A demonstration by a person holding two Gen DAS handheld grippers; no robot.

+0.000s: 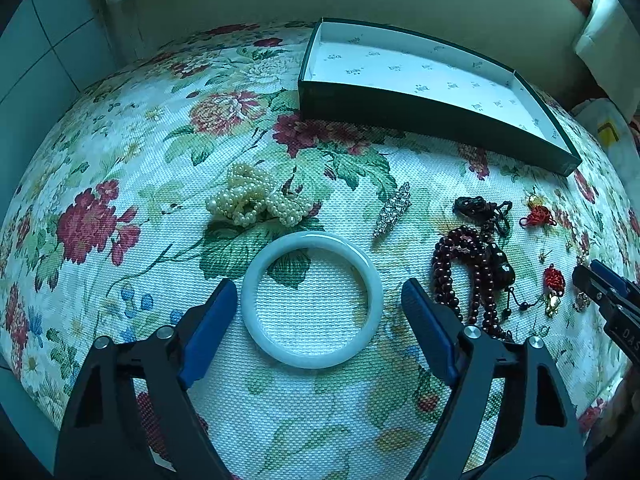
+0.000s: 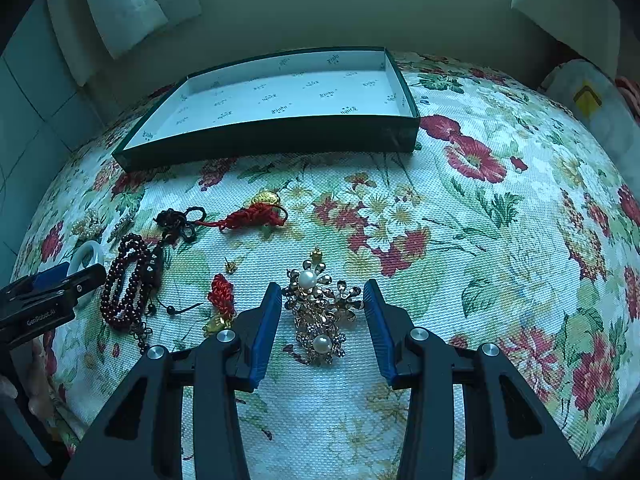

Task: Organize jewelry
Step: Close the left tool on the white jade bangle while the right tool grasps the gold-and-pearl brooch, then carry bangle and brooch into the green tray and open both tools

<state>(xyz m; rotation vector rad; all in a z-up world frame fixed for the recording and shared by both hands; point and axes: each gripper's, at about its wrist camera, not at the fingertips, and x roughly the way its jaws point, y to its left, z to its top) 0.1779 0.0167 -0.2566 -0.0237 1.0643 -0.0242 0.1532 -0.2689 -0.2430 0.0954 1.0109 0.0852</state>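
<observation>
Both grippers look poised to pick up a piece each, with nothing lifted yet. The left gripper has its 2 blue-padded fingers spread wide on either side of the pale green-white jade bangle, which lies flat on the floral woven cloth covering the surface. The pads stand just outside the ring at 9 and 3 o'clock, and I cannot tell whether either touches it. To grip well, I judge the fingers should drop level to the cloth and close evenly across the bangle's widest line; the smooth, hard ring could squirt out if pinched off-centre.

The right gripper is likewise open, its fingers flanking the gold-toned flower brooch with 2 pearls. That piece is irregular and spiky, so a slow close low on its body seems wise, to avoid bending petals.

The dark green shallow cardboard box with white printed lining sits empty at 12 o'clock, well apart from both pieces. Other jewelry waits nearby: a heap of cream pearl strands at 11 o'clock of the bangle and dark red bead strings at 3 o'clock.

Both grippers point forward and down toward the cloth, side by side, the left one's tip showing at 9 o'clock in the right view.
</observation>
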